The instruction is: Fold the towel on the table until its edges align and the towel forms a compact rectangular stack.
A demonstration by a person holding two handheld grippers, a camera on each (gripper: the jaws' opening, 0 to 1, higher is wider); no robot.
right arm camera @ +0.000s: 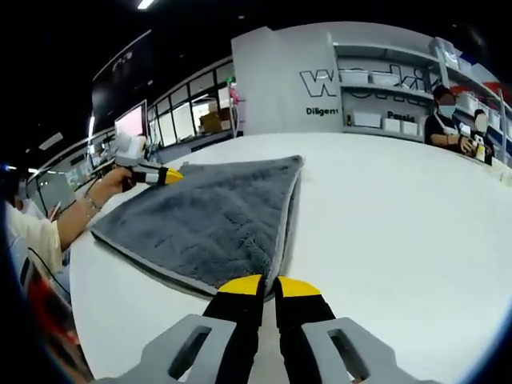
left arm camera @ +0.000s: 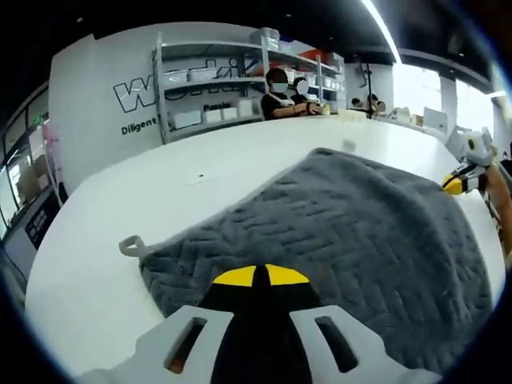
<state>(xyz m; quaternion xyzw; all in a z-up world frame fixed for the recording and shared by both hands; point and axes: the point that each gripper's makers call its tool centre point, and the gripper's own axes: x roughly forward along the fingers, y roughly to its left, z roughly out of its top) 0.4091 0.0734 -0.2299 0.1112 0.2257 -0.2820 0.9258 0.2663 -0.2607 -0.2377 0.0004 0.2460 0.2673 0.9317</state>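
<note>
We have the grey towel lying on the white bench, already doubled at least once by the look of the layered edge in the right gripper view. Our left tool sits at one corner with its yellow tips pressed together on the towel's edge, close to the small hanging loop. Our right tool has its tips together at another corner of the towel; they seem to pinch the fabric, though the actual bite is hard to make out.

The main risk, as we judge it, is catching only the top layer at either corner. If we lift and carry the cloth over then, the lower layer would stay behind and the edges would not line up (the stack would come out skewed rather than rectangular). Uneven travel of our two hands could twist the fold line as well. The plush weave may also slip from a shallow pinch midway and fall in a wrinkled heap.
</note>
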